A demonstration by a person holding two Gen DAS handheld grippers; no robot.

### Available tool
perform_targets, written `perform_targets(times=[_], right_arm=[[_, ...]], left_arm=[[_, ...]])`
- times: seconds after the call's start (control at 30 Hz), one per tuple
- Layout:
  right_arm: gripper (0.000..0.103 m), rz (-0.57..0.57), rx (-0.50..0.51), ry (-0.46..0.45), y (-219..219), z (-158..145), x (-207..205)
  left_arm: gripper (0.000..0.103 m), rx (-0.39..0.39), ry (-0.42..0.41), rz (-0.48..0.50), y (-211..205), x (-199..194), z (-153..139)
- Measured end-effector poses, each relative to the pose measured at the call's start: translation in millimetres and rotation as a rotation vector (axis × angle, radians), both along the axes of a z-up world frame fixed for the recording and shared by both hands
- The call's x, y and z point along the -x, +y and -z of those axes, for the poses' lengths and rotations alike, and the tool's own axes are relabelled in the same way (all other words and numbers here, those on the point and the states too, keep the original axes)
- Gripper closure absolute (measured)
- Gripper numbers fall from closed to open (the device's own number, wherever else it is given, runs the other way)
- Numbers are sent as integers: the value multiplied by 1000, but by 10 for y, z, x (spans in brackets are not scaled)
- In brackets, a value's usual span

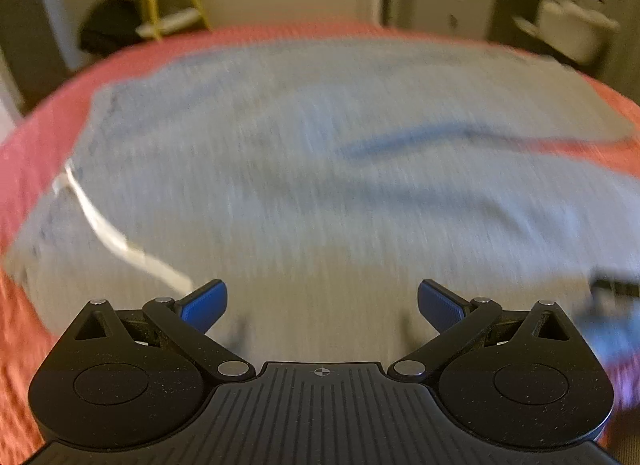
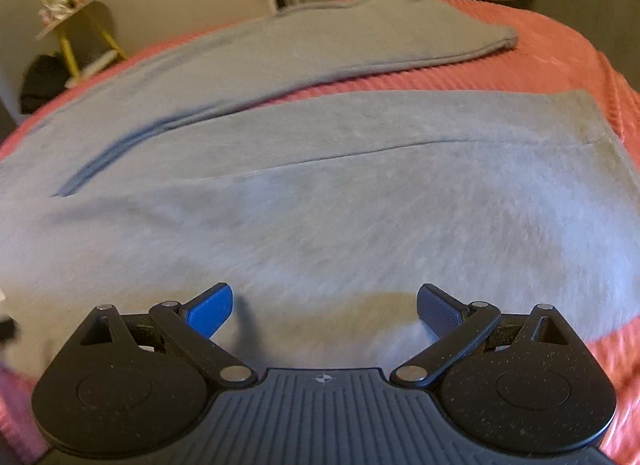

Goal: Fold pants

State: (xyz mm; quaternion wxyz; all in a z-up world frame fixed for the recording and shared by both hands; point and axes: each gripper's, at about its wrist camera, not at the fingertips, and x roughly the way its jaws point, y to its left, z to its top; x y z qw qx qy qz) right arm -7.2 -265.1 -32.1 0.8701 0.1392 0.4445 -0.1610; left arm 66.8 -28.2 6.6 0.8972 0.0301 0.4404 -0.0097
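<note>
**Grey pants flat on the bed, both tongs wide open**

So the grey pants (image 2: 320, 201) lie spread on the pink bedspread (image 2: 552, 61), long axis running left to right, waistband with its white drawstring (image 1: 108, 225) at the left, legs (image 2: 360, 41) pointing right. Left tongs (image 1: 322, 305) and right tongs (image 2: 324, 307) gape wide over the fabric, gripping nothing. No readable labels.

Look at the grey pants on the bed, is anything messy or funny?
Only small things. The grey sweatpants lie spread on the pink ribbed bedspread, legs splayed apart, unfolded. The white drawstring trails loose across the waist. Nothing looks torn or spilled.
</note>
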Motion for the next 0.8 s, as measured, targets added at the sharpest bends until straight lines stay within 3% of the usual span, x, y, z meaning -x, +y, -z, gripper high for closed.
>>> perform_targets(times=[0.17,0.3,0.4,0.47,0.6,0.63,0.67,0.7,0.73,0.8], right_arm=[[4,50,-59,60,-302,217,-190],[4,-25,25,142,-173,258,-306],[5,-83,22,195,-224,126,-515],[12,-86,17,127,-387,-84,-735],[13,6,5,-46,-943,-457,-1578],[22,41,-6,-82,-1095,-513,-1839],[41,81,-1,-109,-1233,-551,-2116],[50,108,17,-112,-1323,-560,-2333],[57,143,47,-101,-1434,-556,-2639],[57,224,55,-104,-1592,-542,-3017]], left_arm=[[0,34,-113,-129,-65,-698,-105],[0,78,-148,-250,162,-1063,110],[0,-13,-239,-329,386,-1083,268],[0,-42,-260,-397,508,-1115,311],[0,-27,-331,-497,692,-1183,410],[0,-32,-333,-507,699,-1216,460],[0,-38,-324,-515,706,-1253,515],[0,-45,-307,-517,716,-1300,574],[0,-58,-297,-516,713,-1321,614],[0,-106,-295,-510,669,-1349,689]])
